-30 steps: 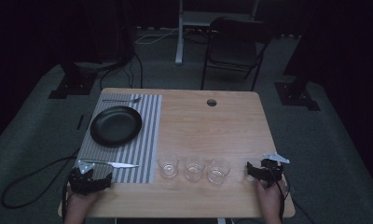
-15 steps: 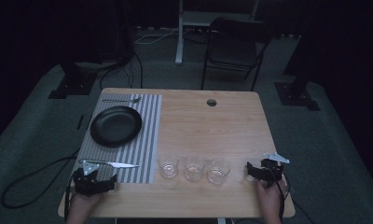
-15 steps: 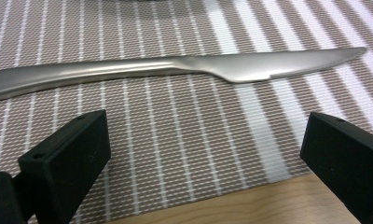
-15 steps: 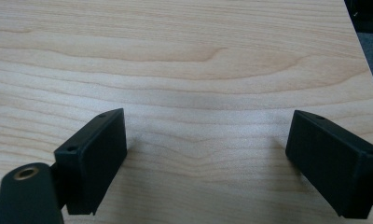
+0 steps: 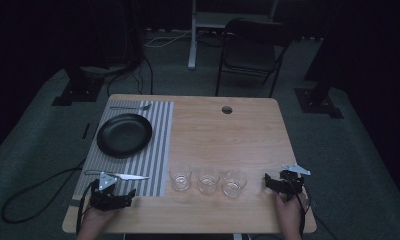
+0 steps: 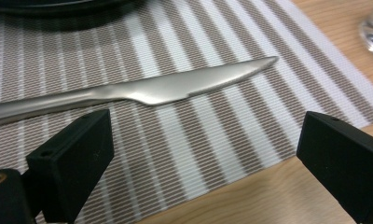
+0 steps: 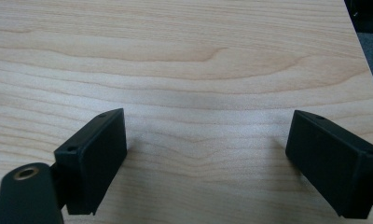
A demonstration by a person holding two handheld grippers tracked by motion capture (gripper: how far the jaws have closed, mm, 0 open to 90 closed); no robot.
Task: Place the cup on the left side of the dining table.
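Dark room, wooden table (image 5: 223, 130) under high camera. Count: one striped placemat (image 5: 153, 150), one black plate (image 5: 124, 134), one fork (image 5: 130, 106), one knife (image 6: 142, 88), three glasses (image 5: 180, 177).

Left gripper (image 5: 119, 199): jaws wide apart, just been closing, nothing between them, pads touching nothing. Knife on placemat just ahead of the jaws, flat, long axis crosswise to them, tip pointing right toward glasses.

Right gripper (image 7: 208, 154): jaws wide open, empty, over bare wood, right of glasses.
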